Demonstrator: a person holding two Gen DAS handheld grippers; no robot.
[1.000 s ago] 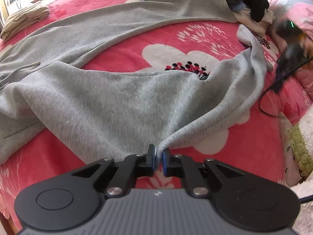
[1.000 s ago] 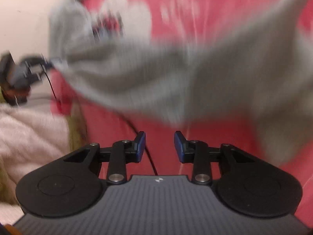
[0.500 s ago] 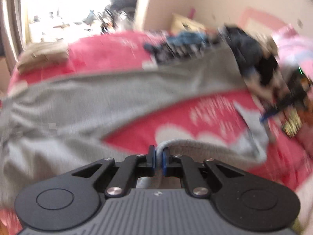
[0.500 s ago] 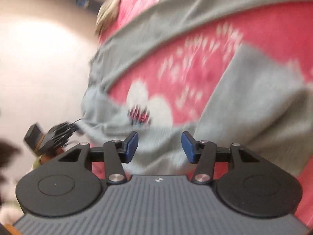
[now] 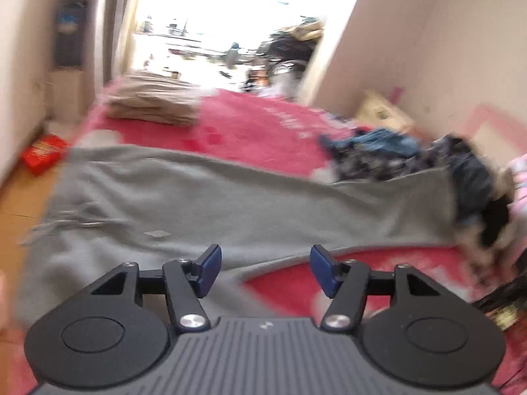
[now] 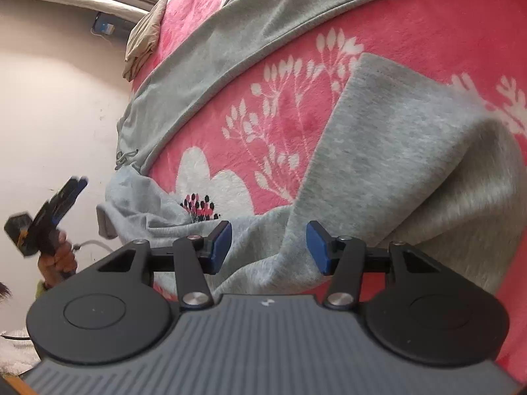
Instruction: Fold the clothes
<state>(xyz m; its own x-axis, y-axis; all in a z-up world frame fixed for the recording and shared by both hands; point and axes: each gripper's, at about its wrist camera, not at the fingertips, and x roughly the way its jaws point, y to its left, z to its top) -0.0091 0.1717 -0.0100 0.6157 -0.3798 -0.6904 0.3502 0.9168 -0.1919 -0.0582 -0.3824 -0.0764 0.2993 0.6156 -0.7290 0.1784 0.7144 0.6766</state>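
Both sets of jaws are spread wide and gripping nothing, the left gripper (image 5: 265, 270) hovering with the grey garment (image 5: 230, 204) stretched over the bed (image 5: 263, 125) just ahead, the right gripper (image 6: 268, 247) poised above its folded leg.

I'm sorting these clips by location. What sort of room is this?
Most likely a home bedroom: a red floral fleece blanket covers what looks like a bed, gray sweatpants lie across it, and a pile of unfolded clothes sits by the wall.
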